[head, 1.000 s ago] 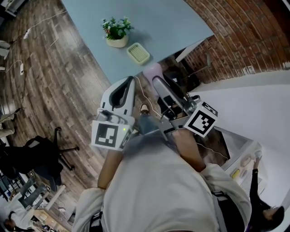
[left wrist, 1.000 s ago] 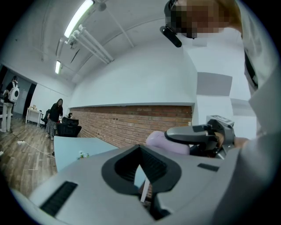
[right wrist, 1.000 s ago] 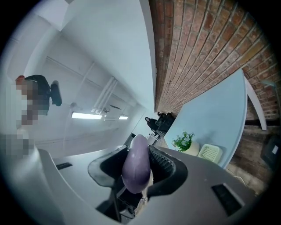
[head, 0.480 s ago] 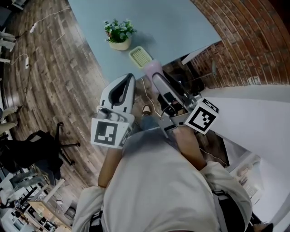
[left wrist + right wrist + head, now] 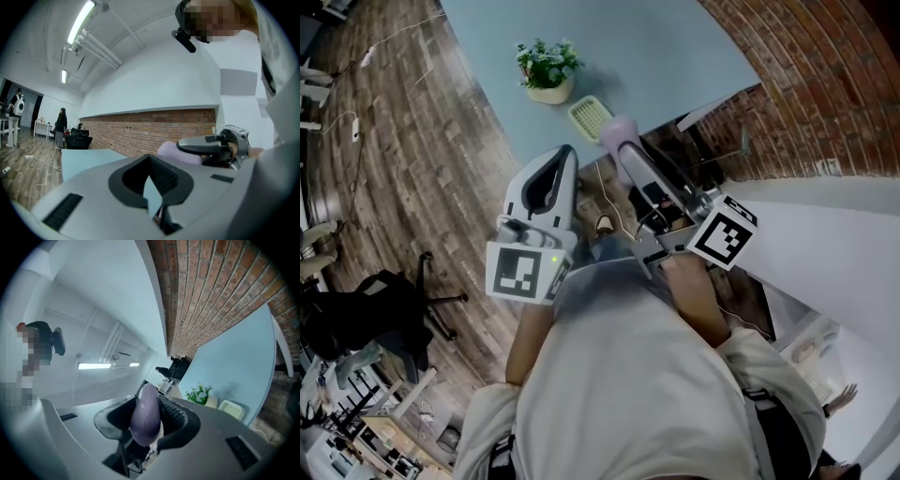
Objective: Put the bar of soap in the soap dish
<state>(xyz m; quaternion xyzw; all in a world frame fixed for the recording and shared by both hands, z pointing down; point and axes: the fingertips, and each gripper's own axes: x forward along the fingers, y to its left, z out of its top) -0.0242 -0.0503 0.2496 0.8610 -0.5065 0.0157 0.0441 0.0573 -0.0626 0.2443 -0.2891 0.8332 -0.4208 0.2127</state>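
On the surface [image 5: 675,47]: the soap dish [image 5: 591,115] lies just beside a small potted plant [image 5: 547,70].
Right gripper [image 5: 623,150]: its jaws squeeze the purple bar of soap [image 5: 617,134], held up over the surface's edge, near the dish.
Left gripper [image 5: 565,155]: jaws closed, holding nothing, next to the right one.
Floor [image 5: 412,169]: wood, with a black chair [image 5: 375,314].
Wall [image 5: 806,75]: red brick.

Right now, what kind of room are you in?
Probably an office or lab workspace, indoors. There's a brick wall, a wooden floor, a black office chair and a pale blue table.
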